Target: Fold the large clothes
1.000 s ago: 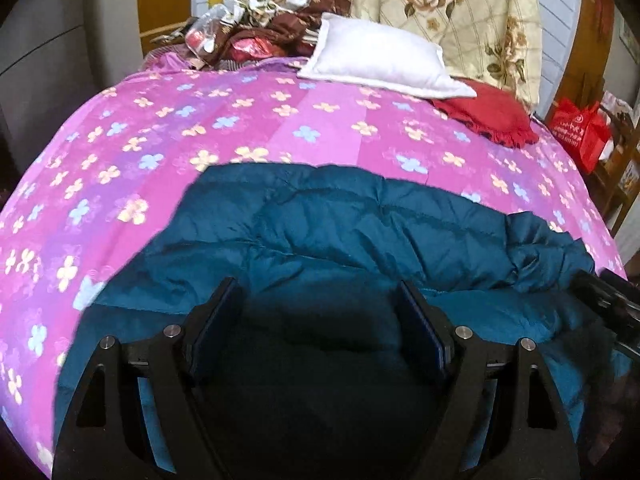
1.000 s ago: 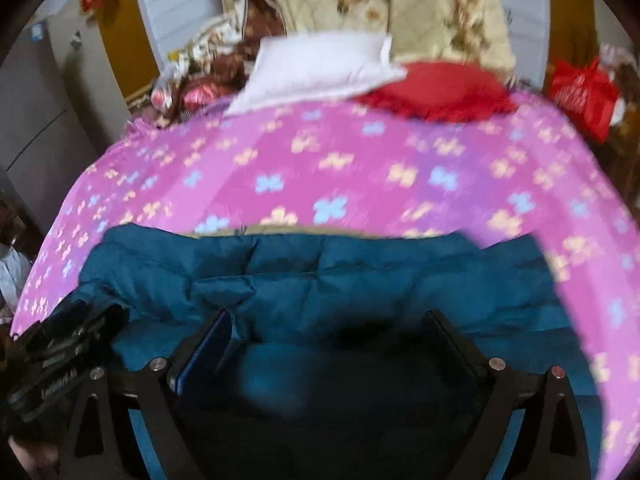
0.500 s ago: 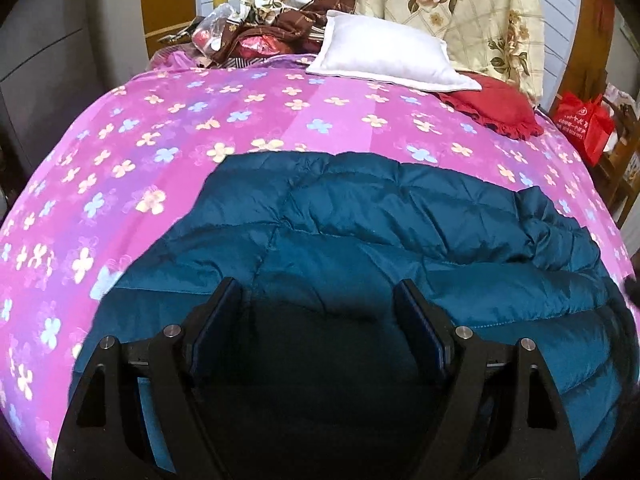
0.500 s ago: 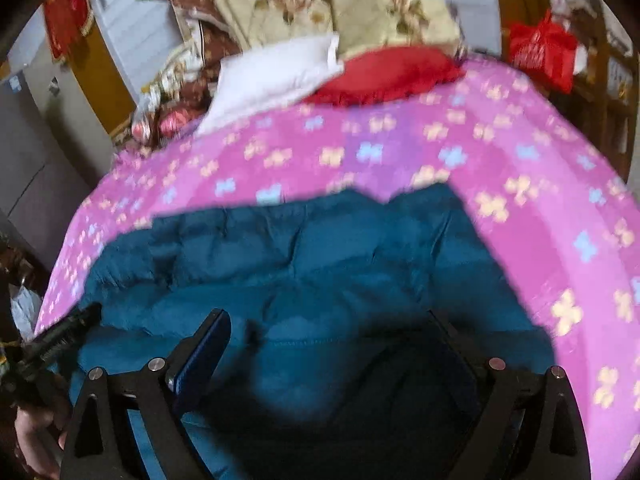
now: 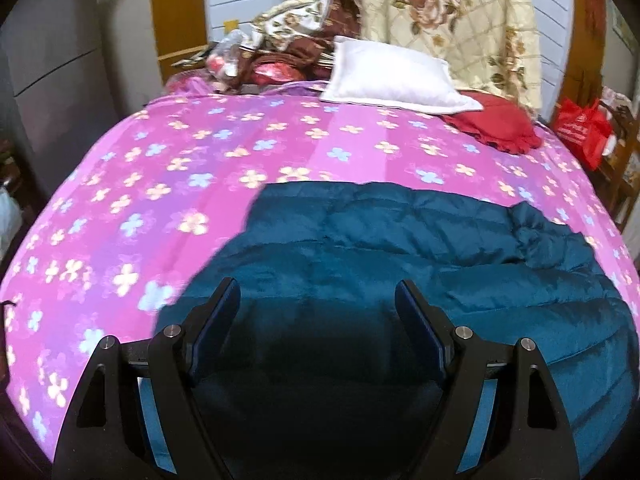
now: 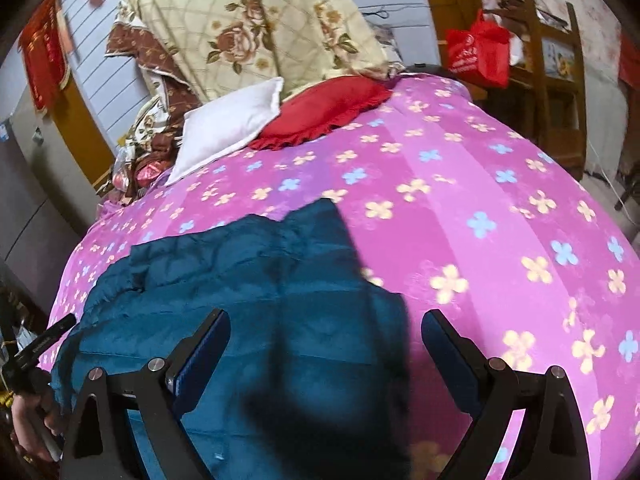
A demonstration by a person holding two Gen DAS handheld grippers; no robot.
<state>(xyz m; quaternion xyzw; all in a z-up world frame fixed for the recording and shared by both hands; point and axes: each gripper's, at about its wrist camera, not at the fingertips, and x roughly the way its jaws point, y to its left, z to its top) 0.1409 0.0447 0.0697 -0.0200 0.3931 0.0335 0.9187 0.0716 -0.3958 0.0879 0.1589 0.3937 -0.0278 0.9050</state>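
Note:
A large teal quilted down jacket (image 5: 400, 248) lies spread across the near part of a bed covered by a pink flowered sheet (image 5: 168, 168). My left gripper (image 5: 318, 300) hovers over the jacket's near left part, jaws wide apart with nothing between them. In the right wrist view the same jacket (image 6: 248, 280) fills the lower left, and its right edge runs under my right gripper (image 6: 326, 330), which is open and empty above the edge and the sheet (image 6: 480, 208). The left gripper's black body (image 6: 40, 344), held by a hand, shows at the far left edge.
A white pillow (image 5: 396, 78) and a red cushion (image 5: 496, 128) lie at the head of the bed. A floral quilt (image 5: 448, 12) hangs behind them beside a heap of brown patterned cloth (image 5: 288, 44). A red bag (image 6: 478, 52) hangs on wooden furniture to the right.
My right gripper has swung right along the jacket to its right edge, bringing much more pink sheet into view. My left gripper has shifted slightly left, and the right gripper has left its view.

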